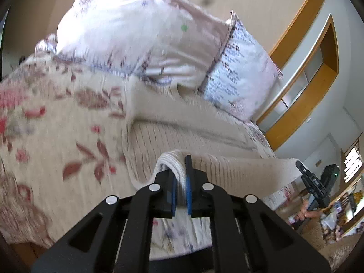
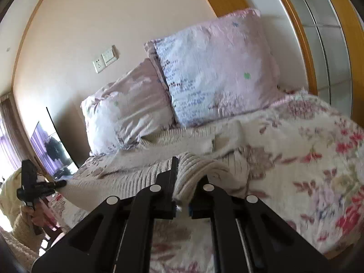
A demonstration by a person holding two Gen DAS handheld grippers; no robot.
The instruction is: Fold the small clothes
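Looks like early days: the cream ribbed knit sweater (image 1: 182, 136) mostly lies spread on the floral bed quilt (image 1: 45, 136) below the pillows, left gripper (image 1: 181, 195) and right gripper (image 2: 182, 195) jaws each clamped on its near hem, no fold finished yet.

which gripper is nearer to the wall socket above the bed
Left, as a judgement. The wall socket is over the bed's left end, where the left gripper holds the knit garment; the right gripper grips its opposite end.
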